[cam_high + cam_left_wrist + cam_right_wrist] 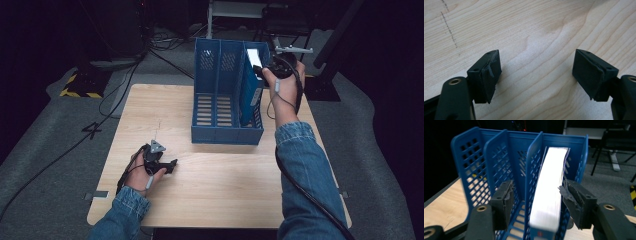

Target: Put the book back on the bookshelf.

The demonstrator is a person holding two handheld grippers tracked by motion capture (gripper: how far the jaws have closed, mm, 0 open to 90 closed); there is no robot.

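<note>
The book [550, 192] stands upright in the rightmost slot of the blue file rack [220, 90] on the wooden table [220, 185]. The right gripper [536, 195] straddles it – jaws apart, pads just off its sides. The left gripper [536, 72] rests low over the table – jaws wide, nothing between.
</note>
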